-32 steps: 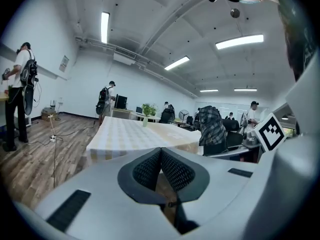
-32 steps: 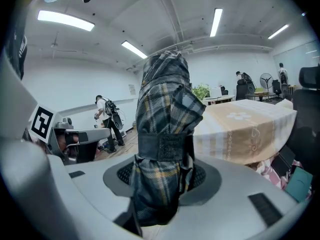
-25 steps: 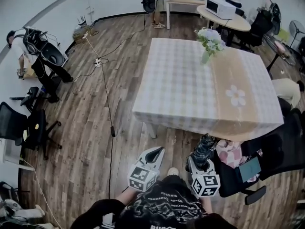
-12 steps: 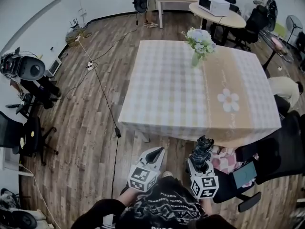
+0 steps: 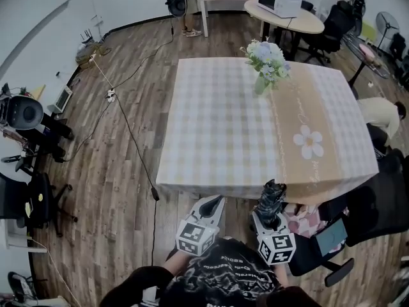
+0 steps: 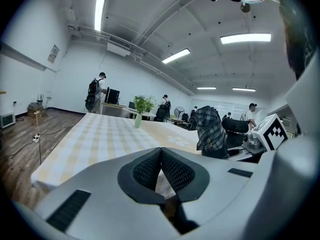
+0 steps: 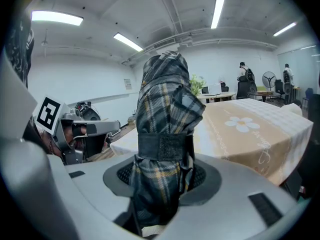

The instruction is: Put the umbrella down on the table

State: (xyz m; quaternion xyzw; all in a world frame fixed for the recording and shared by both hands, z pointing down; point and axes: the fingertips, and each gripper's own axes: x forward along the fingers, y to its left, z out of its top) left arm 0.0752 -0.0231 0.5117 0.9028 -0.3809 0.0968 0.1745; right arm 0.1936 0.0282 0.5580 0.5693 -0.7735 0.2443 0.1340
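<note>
Checked worktop point(image 5: 217, 126) just ahead. My right claw point(image 7: 162, 181) pinches the folded umbrella point(image 7: 165, 109) below its strap, upright, short of the worktop; left claw point(image 6: 161, 156) pressed together, empty. Soft cloth, probably a stiff core, light; a mid-body hold suits.

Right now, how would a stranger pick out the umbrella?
Find the checked table. Just in front of its near edge, the right gripper clamps the umbrella. It is a folded dark plaid bundle bound by a strap, while the left gripper beside it holds nothing.

The umbrella point(image 7: 165, 109) is dark plaid with yellow lines, the tablecloth point(image 5: 217, 126) pale checks and tan.
</note>
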